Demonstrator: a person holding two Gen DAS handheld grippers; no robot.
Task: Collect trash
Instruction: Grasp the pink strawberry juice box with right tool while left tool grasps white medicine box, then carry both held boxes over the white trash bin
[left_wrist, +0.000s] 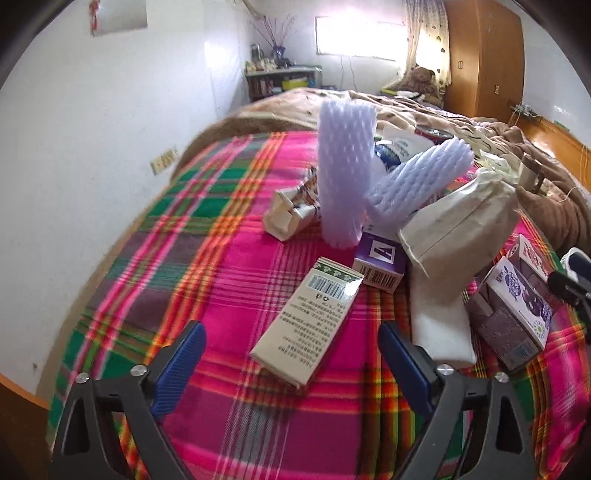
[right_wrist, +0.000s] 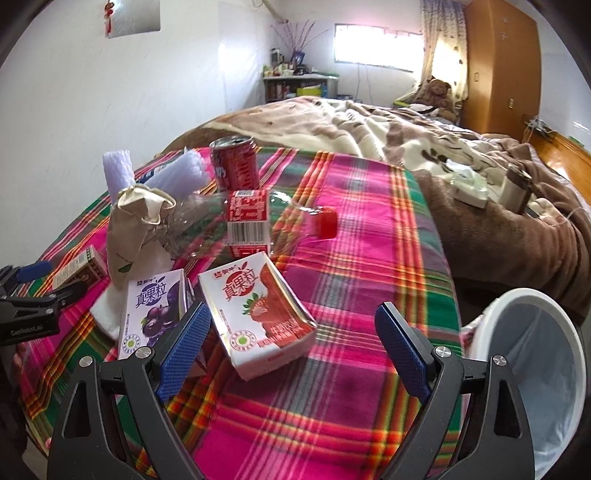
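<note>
Trash lies scattered on the plaid blanket (right_wrist: 351, 229) across the bed's near end. The white bin (right_wrist: 532, 373), lined with a clear bag, stands off its right edge. Left gripper (left_wrist: 291, 347) fingers spread around a cream box (left_wrist: 306, 317) without touching; right gripper (right_wrist: 291, 328) fingers spread above the strawberry carton (right_wrist: 255, 314).

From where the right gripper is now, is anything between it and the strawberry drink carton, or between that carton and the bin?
Nothing visible. The right gripper is open, with the strawberry carton lying just ahead between its fingers. From the carton to the white lined bin at the bed's edge there is only bare plaid blanket.
</note>
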